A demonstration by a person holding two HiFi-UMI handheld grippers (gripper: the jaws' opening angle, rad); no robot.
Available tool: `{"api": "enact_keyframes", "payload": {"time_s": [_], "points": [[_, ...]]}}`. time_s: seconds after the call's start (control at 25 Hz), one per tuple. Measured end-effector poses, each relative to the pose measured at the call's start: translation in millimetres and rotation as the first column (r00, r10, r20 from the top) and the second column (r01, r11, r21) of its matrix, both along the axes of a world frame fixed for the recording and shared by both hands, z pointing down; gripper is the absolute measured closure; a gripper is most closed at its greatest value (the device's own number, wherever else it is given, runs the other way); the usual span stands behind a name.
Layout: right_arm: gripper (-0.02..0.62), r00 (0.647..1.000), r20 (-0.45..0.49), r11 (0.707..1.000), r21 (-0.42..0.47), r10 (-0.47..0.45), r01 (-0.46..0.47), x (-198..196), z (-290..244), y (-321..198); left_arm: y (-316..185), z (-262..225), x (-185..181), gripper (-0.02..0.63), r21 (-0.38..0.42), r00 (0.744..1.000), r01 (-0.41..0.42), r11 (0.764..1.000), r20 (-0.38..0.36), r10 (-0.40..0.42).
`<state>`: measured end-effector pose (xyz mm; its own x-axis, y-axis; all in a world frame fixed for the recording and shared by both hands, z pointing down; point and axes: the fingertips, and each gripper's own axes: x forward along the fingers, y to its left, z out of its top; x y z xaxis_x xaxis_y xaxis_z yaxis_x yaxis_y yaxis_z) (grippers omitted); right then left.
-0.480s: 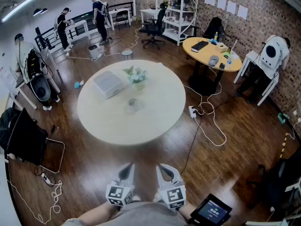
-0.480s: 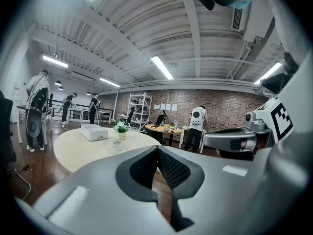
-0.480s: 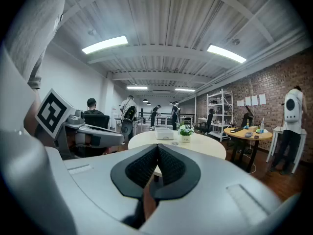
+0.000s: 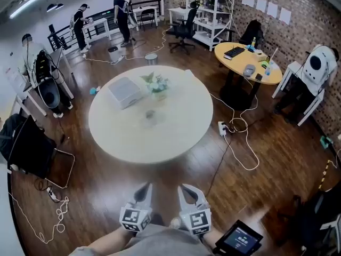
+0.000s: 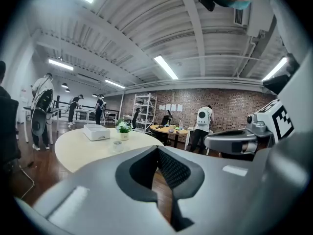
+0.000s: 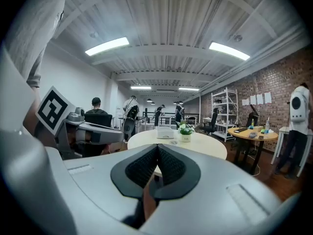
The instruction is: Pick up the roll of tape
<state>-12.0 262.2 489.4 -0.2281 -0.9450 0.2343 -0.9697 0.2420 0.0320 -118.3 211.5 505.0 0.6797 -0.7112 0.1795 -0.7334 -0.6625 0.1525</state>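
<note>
The roll of tape (image 4: 149, 114) is a small clear ring lying near the middle of the round white table (image 4: 176, 137). It is a faint speck in the left gripper view (image 5: 117, 143) and in the right gripper view (image 6: 174, 141). My left gripper (image 4: 144, 189) and right gripper (image 4: 184, 190) hang side by side over the wooden floor, well short of the table's near edge. Both point at the table. Each has its jaws pressed together with nothing between them, as the left gripper view (image 5: 157, 149) and the right gripper view (image 6: 157, 146) show.
On the table a white box (image 4: 124, 92) and a small flower pot (image 4: 157, 86) stand behind the tape. A black chair (image 4: 29, 149) is at the left and cables (image 4: 234, 143) trail on the floor at the right. A yellow desk (image 4: 246, 62), shelves and several people are farther back.
The head view has shifted a little, so the room sits slightly to the right and lower. Both grippers stay shut in the same spot at the bottom.
</note>
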Motion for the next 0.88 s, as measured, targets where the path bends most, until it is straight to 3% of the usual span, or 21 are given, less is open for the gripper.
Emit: {"api": "enact_keyframes", "payload": {"time_s": [0.4,0.88], "points": [[0.581,1.000,0.013,1.000,-0.012,-0.023,0.023,23,7,-38,-40,12,10,0.604,-0.026,0.998,0.067,0.997,0.008,-0.067],[0.581,1.000,0.003,0.998,-0.056,-0.009,0.009,34,23,-149,-157,24,21,0.606,-0.053,0.998,0.067,0.996,-0.007,-0.068]]}}
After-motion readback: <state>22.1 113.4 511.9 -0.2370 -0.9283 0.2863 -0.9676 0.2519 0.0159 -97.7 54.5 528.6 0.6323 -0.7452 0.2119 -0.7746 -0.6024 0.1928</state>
